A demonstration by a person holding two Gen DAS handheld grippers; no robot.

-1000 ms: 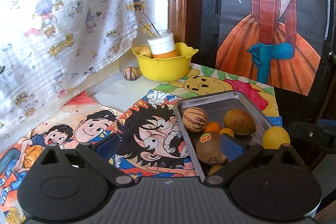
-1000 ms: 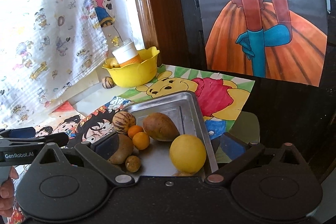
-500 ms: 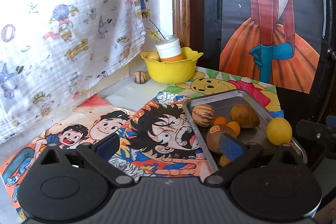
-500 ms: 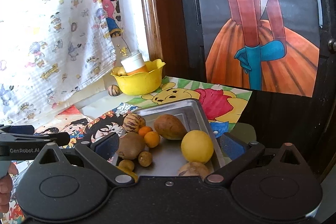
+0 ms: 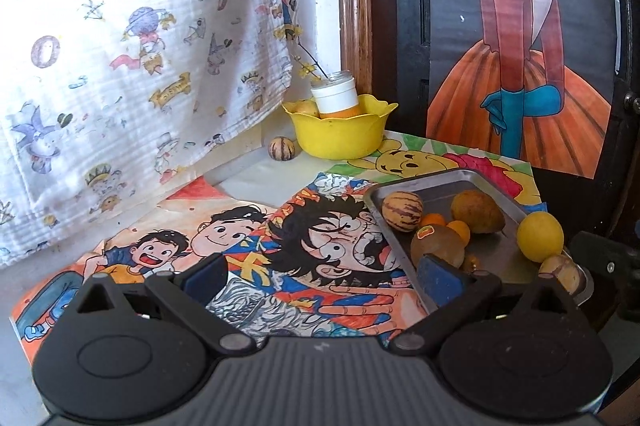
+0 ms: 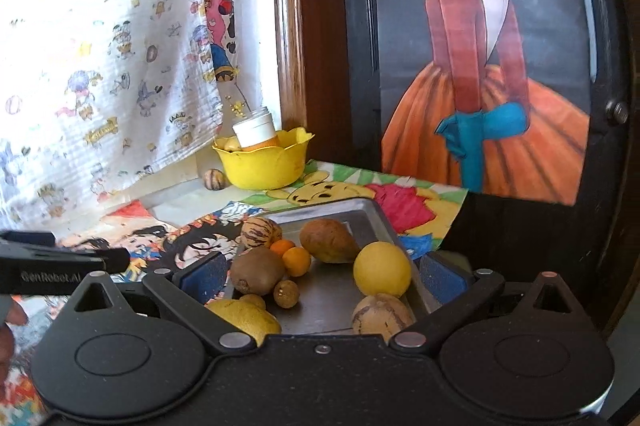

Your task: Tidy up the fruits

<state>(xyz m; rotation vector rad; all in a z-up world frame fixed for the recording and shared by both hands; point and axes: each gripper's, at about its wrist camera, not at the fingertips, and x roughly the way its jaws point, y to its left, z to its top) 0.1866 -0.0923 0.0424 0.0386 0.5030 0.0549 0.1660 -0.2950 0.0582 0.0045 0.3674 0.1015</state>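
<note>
A steel tray [image 6: 362, 216] holds several fruits: a striped melon [image 6: 260, 232], a brown mango [image 6: 328, 240], a yellow lemon [image 6: 382, 268], a kiwi [image 6: 256, 270] and two small oranges [image 6: 296, 260]. The tray also shows in the left wrist view [image 5: 496, 254]. A yellow bowl [image 5: 338, 132] at the back holds a white-capped bottle [image 5: 335, 98] and a fruit. A small striped fruit [image 5: 282, 148] lies beside the bowl. My left gripper [image 5: 324, 276] is open and empty over the cartoon mat. My right gripper [image 6: 324, 276] is open and empty, above the tray's near end.
Cartoon drawings [image 5: 248, 238] cover the table. A printed white cloth [image 5: 120, 46] hangs at the left. A wooden frame [image 6: 290, 46] and a dark door with a dress picture [image 6: 484, 86] stand behind. The table's right edge drops off beside the tray.
Both grippers have pulled back and risen, so the tray and bowl look smaller and farther. More fruits at the tray's near end have come into the right wrist view. Both stay open.
</note>
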